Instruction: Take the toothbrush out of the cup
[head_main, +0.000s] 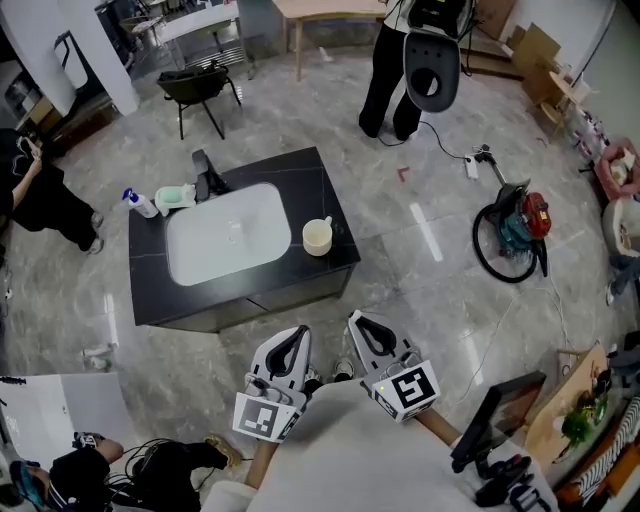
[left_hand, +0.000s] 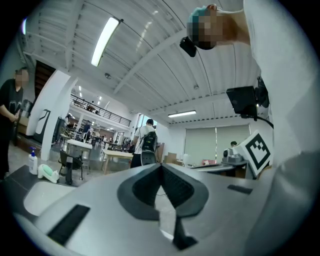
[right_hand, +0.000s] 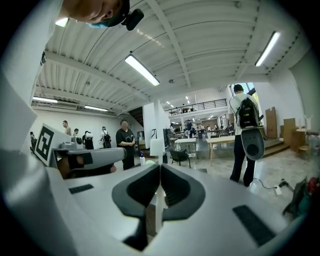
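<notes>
A cream cup (head_main: 317, 237) stands on the right side of a black counter (head_main: 330, 190), beside its white basin (head_main: 225, 232). A thin white toothbrush handle (head_main: 327, 221) sticks up out of the cup. Both grippers are held close to the body, well short of the counter and pointing towards it. My left gripper (head_main: 299, 334) is shut, its dark pads meeting with nothing between them (left_hand: 161, 166). My right gripper (head_main: 357, 320) is also shut and empty (right_hand: 160, 167). In the right gripper view a pale cup (right_hand: 157, 147) shows far off, just above the jaw tips.
On the counter's far left are a black tap (head_main: 205, 175), a blue-capped bottle (head_main: 140, 203) and a green-white item (head_main: 176, 196). A black chair (head_main: 200, 85) and a standing person (head_main: 395, 70) are beyond it. A red-teal vacuum cleaner (head_main: 515, 230) with cables lies at the right.
</notes>
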